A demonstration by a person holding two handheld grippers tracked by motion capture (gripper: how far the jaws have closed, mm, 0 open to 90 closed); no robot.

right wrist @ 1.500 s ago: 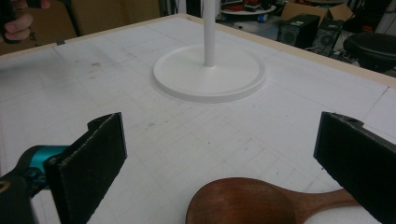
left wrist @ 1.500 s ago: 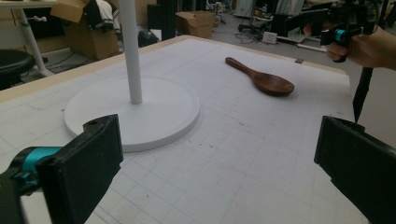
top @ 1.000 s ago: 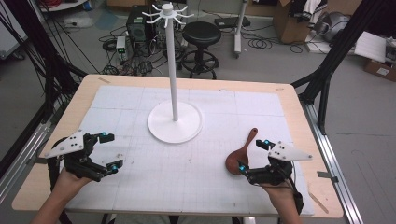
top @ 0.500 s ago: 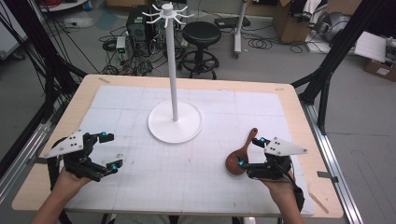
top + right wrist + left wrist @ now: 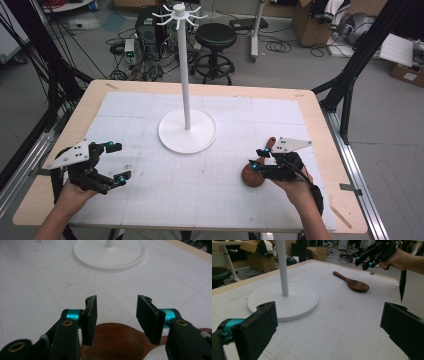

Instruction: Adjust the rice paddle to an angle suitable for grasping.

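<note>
The step in hand looks like the grasp of the spoon (image 5: 256,171); it lies flat on the mat (image 5: 150,115) at about four o'clock from the stand (image 5: 187,131), bowl nearest the person. The right gripper (image 5: 116,315) hangs over the bowl; its jaws have just been closing, now half open, nothing pinched yet. The left gripper (image 5: 116,161) waits wide open and empty at eight o'clock. Next: lower, straddle the spoon, then squeeze.
</note>
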